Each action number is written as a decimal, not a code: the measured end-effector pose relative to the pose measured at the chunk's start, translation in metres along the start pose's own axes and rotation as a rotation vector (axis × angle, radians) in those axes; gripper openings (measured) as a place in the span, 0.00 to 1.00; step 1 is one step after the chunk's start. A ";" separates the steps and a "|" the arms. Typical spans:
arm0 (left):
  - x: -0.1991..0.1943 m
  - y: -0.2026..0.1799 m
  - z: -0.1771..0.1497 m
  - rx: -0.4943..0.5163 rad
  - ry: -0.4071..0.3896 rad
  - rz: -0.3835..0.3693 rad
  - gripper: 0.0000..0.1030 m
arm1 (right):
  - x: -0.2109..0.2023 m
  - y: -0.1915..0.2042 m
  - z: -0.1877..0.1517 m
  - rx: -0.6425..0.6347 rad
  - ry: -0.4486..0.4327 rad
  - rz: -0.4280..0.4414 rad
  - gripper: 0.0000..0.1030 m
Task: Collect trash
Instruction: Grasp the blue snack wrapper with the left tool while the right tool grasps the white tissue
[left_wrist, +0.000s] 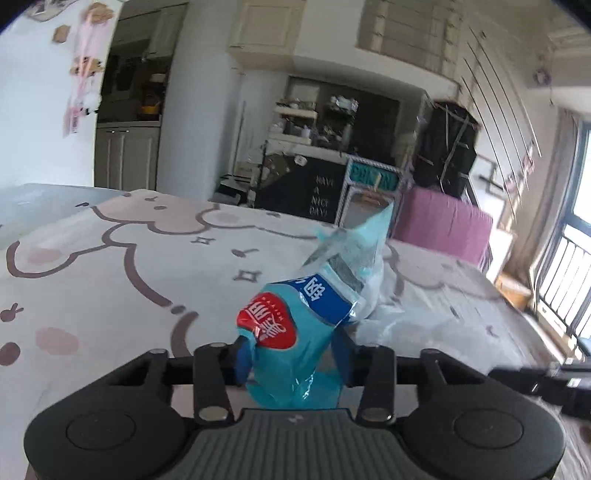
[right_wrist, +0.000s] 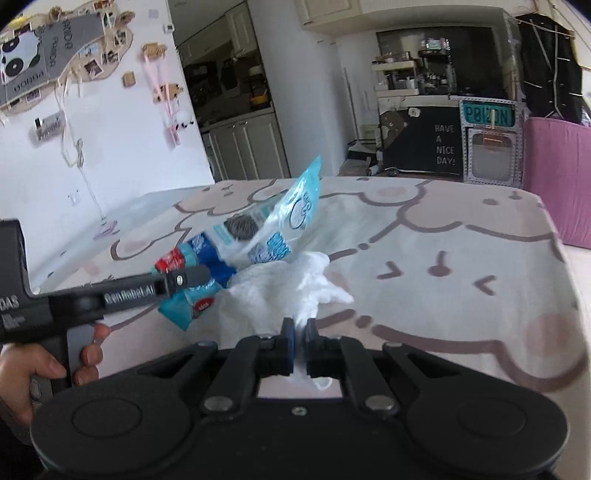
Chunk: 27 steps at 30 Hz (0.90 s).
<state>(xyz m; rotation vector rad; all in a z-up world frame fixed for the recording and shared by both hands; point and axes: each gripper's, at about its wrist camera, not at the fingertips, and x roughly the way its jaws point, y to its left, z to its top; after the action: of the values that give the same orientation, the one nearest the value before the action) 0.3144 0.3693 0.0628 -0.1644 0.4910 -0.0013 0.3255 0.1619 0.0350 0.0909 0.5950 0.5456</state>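
Left wrist view: the left gripper pinches the near end of a blue snack wrapper, whose long axis slants up and away over the cartoon-print bedspread.

Right wrist view: the right gripper, jaws nearly closed, clamps a crumpled white tissue lying just right of the wrapper; each hand has its own piece.

Bare bedspread (right side), wrapper leftward

Bright daylight comes in thru the window at right. Fisheye bends walls at the edges, dark corners. Left wrist pic is blurry w/ motion; right wrist pic sharper.
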 end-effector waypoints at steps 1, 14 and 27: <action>-0.003 -0.003 -0.002 0.005 0.006 -0.003 0.40 | -0.008 -0.003 -0.001 0.003 -0.007 -0.006 0.05; -0.088 -0.038 -0.038 -0.042 0.030 0.012 0.18 | -0.119 -0.051 -0.021 0.092 -0.086 -0.017 0.05; -0.162 -0.095 -0.062 -0.052 -0.035 0.049 0.13 | -0.202 -0.065 -0.060 0.132 -0.087 0.129 0.05</action>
<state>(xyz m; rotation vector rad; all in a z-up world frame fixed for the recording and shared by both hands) 0.1459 0.2730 0.0998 -0.2030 0.4601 0.0624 0.1822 -0.0017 0.0732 0.2775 0.5423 0.6238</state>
